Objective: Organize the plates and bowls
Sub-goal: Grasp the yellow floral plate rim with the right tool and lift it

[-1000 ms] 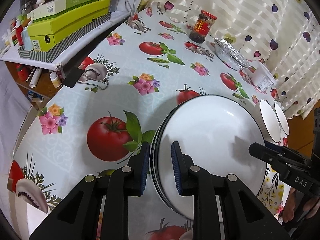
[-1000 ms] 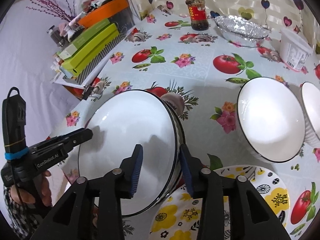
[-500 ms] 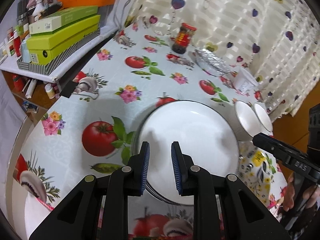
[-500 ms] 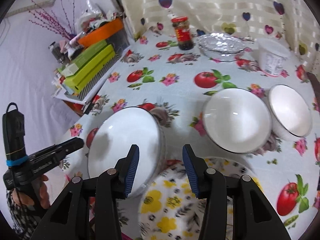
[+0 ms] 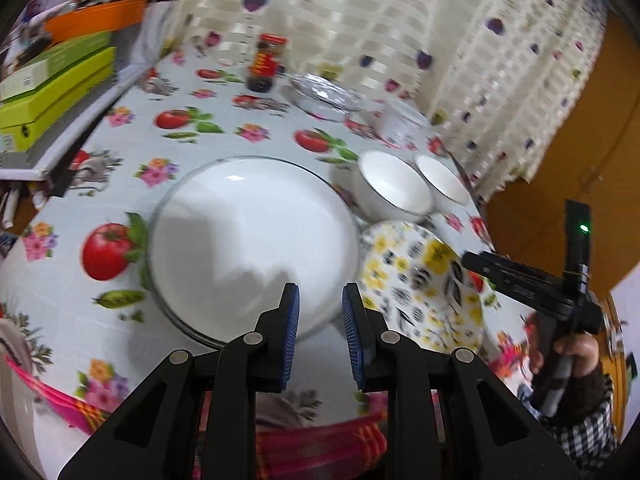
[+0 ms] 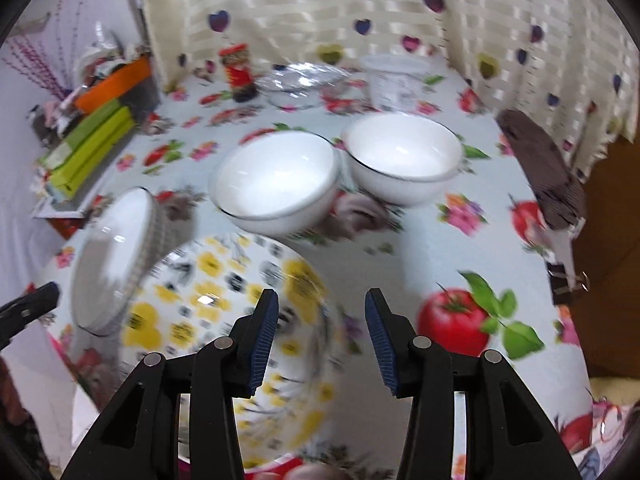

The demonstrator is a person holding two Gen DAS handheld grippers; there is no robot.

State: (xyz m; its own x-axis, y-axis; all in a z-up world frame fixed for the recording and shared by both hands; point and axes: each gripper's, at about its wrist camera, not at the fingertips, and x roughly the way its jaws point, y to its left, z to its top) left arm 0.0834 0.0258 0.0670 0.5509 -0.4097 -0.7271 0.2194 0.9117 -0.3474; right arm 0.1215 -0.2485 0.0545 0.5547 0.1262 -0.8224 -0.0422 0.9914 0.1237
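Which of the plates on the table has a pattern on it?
The yellow-flowered plate, lying beside the white plates. Those are plain white, stacked, with a dark rim.

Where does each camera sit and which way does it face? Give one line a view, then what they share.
Left wrist: sits on the left gripper, looks forward and down over the white plate stack; the right gripper and the hand holding it show at right.
Right wrist: sits on the right gripper, looks down over the yellow flowered plate toward two white bowls; the left gripper's tip shows at left.
Shared: plate stack, flowered plate, both bowls, red-lidded jar, tomato-print tablecloth.
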